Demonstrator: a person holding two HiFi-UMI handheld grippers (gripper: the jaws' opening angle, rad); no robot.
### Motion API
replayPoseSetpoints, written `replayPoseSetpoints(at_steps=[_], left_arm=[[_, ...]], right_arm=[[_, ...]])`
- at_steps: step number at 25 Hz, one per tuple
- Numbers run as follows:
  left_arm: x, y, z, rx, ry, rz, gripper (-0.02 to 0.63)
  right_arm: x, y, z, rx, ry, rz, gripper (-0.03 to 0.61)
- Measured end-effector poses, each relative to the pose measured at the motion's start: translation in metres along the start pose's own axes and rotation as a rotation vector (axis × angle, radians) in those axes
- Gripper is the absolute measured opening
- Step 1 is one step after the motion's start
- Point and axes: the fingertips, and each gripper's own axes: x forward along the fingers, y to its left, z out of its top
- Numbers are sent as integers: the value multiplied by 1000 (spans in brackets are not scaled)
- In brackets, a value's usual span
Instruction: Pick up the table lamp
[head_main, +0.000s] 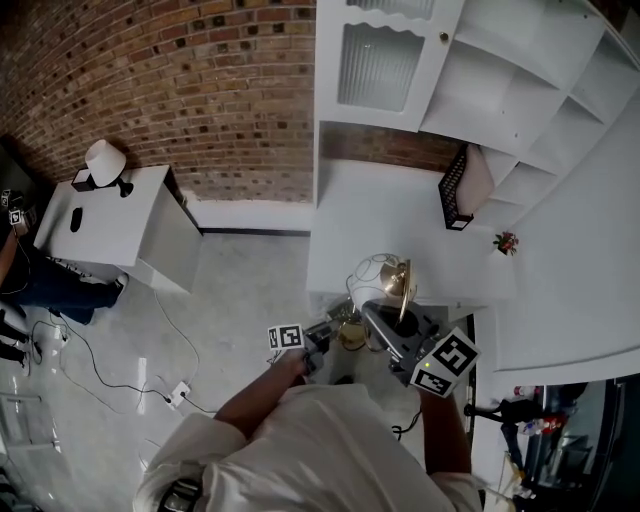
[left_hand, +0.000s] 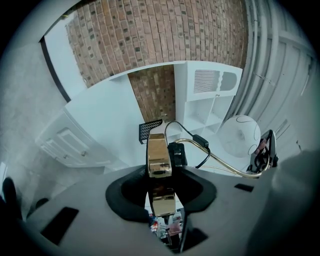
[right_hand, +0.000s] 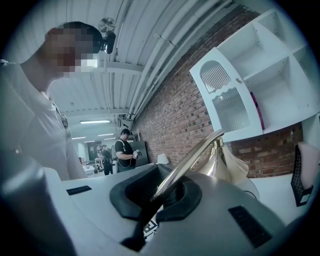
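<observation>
Your left gripper (left_hand: 160, 172): jaws part-way closed, clamped on rectangular brass block (left_hand: 159, 152) of gold thin-stemmed table lamp (head_main: 398, 285). Lamp's long axis runs rightward from that claw, stem (right_hand: 189, 164) arching to shade (right_hand: 226, 164). Right gripper (right_hand: 157, 196): jaws pinched tight on stem, nearer shade. Lamp hangs between both claws at near edge of white desk (head_main: 340, 200). Lift both together, stem level.

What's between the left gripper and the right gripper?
The table lamp, in the head view: left gripper clamps its gold base, right gripper its stem.
</observation>
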Motion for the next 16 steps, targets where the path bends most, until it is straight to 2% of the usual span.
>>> replayPoseSetpoints(at_steps=[16], left_arm=[[9, -4, 1, -13, -13, -29, 141]], right_arm=[[-5, 3, 1, -27, 22, -27, 12]])
